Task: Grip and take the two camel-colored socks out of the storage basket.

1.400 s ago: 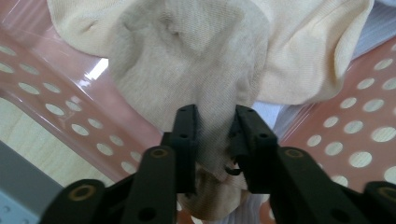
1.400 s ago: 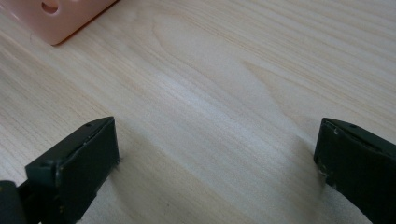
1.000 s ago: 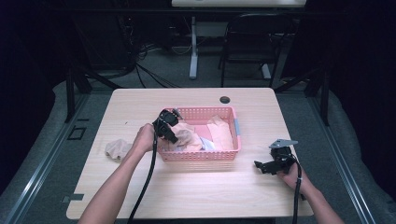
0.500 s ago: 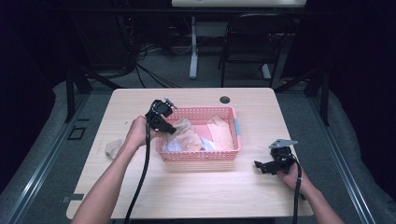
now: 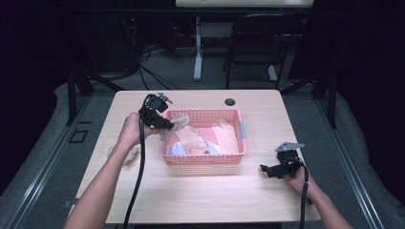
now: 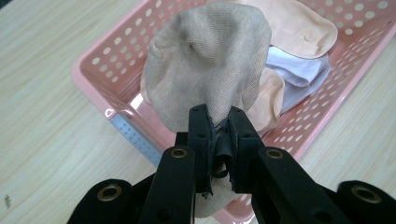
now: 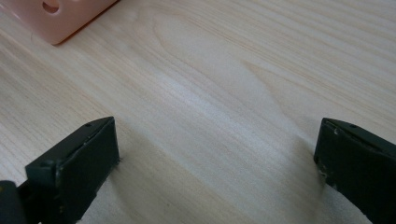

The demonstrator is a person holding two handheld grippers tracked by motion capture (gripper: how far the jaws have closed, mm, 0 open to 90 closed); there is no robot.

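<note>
Table (image 5: 200,191) – 1 basket (image 5: 203,159), 1 lifted sock (image 6: 205,65)

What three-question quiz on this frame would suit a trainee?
1. True or false: the left gripper is shut on the beige sock.
2. What lies in front of the right gripper: A) a white cloth, B) bare table, C) a basket handle?
3. Fill in: the held sock hangs over the pink ____.

Key:
1. True. The jaws pinch the sock's edge.
2. B. Its jaws stand wide apart with nothing between them.
3. Basket, which holds more beige and white cloth pieces.
</note>
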